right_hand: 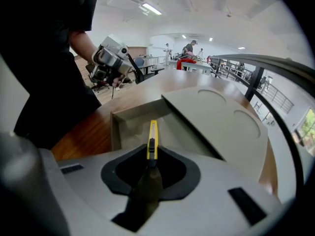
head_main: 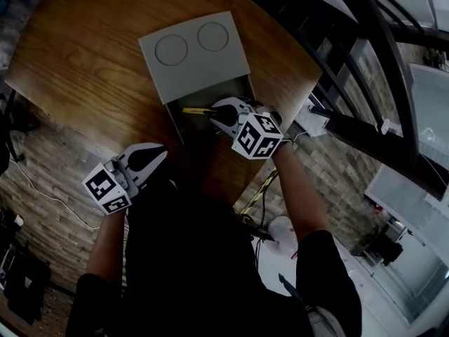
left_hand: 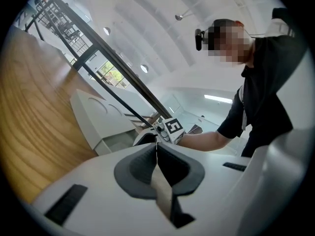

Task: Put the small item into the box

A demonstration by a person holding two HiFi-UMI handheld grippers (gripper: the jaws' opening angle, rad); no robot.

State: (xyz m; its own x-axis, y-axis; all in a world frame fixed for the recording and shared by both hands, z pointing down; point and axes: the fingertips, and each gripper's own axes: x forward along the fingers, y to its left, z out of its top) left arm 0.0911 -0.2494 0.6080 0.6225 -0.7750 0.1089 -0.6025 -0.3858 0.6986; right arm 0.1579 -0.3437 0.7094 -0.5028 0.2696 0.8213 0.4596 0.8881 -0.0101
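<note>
A yellow utility knife (head_main: 198,109) sticks out of my right gripper (head_main: 216,112), which is shut on its rear end. The knife (right_hand: 152,140) hangs over the open part of the grey box (right_hand: 129,124), pointing into it. The box's lid (head_main: 196,51), with two round marks, is slid towards the far side and covers the rest of the box. My left gripper (head_main: 158,154) is shut with nothing in it, near the table's front edge and left of the box. In the left gripper view its jaws (left_hand: 156,147) meet, and the box (left_hand: 93,114) lies beyond them.
The box rests on a round wooden table (head_main: 77,62). A dark railing (head_main: 365,41) runs past the table's right side. Brick-patterned floor (head_main: 49,167) shows below the table's edge, with a cable on it.
</note>
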